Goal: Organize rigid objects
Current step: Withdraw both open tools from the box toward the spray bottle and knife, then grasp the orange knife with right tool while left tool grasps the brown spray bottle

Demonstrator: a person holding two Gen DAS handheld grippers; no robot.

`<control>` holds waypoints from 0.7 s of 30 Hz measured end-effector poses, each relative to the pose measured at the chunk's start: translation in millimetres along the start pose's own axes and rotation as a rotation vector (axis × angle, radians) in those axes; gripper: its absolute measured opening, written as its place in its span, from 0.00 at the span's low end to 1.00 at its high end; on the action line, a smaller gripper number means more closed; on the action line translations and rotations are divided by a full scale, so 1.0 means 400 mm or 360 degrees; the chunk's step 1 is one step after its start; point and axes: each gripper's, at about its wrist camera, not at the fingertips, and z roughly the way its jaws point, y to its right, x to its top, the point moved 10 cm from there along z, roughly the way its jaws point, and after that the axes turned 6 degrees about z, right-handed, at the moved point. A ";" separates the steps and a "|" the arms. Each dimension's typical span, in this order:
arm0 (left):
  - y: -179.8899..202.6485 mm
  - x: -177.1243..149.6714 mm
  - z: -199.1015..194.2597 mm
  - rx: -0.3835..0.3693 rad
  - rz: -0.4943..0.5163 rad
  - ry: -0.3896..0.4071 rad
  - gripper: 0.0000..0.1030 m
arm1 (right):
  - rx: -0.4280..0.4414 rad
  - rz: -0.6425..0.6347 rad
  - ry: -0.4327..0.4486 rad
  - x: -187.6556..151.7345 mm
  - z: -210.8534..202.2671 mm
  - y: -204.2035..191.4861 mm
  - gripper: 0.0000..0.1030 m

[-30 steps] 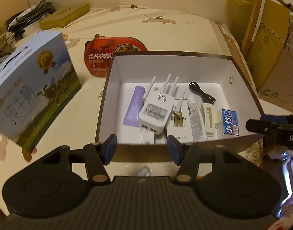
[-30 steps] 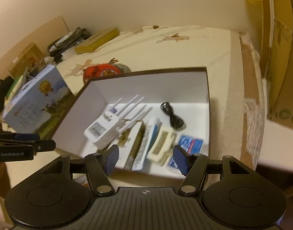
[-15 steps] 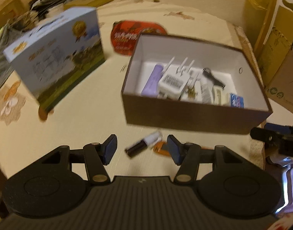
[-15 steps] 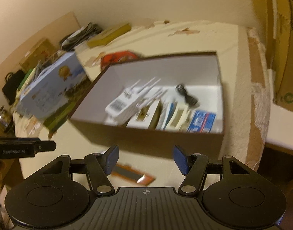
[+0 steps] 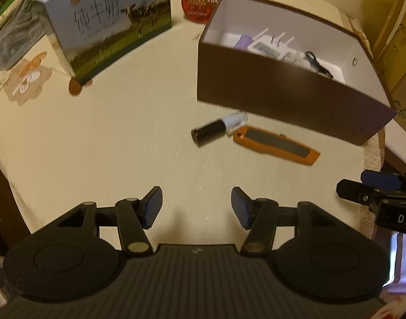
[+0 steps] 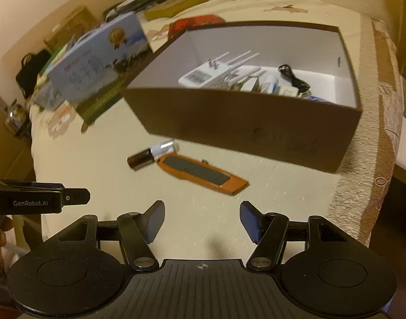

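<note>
A brown box (image 5: 288, 93) with a white inside holds a white router (image 6: 203, 73), a black cable (image 6: 293, 77) and several small packets. It also shows in the right wrist view (image 6: 245, 122). In front of it on the cream tablecloth lie an orange utility knife (image 5: 276, 145) (image 6: 203, 174) and a small black-and-white tube (image 5: 218, 129) (image 6: 152, 154). My left gripper (image 5: 197, 208) is open and empty, near the table's front edge. My right gripper (image 6: 202, 220) is open and empty, to the right of the left one.
A blue milk carton box (image 5: 107, 21) (image 6: 96, 63) stands to the left of the brown box. A red food lid (image 5: 203, 0) lies behind. Cardboard boxes (image 5: 397, 40) stand to the right past the table edge. Clutter (image 6: 139, 0) sits at the far left.
Both grippers have pulled back from over the box toward the table's front edge. The knife and the tube have come into view in front of the box.
</note>
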 end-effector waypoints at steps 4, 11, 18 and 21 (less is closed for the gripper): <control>0.006 -0.021 0.023 0.0002 0.0002 -0.0036 0.52 | -0.0015 -0.0088 -0.0031 -0.016 0.030 -0.011 0.58; 0.016 -0.030 0.070 -0.0002 0.0026 -0.0063 0.52 | -0.0041 -0.0267 -0.0063 -0.008 0.101 -0.012 0.58; 0.010 -0.031 0.111 0.0011 0.0034 -0.0080 0.52 | -0.0034 -0.0368 -0.0052 0.028 0.160 0.001 0.58; 0.008 -0.031 0.124 0.0020 0.0050 -0.0085 0.52 | -0.0023 -0.0388 -0.0056 0.039 0.182 0.004 0.58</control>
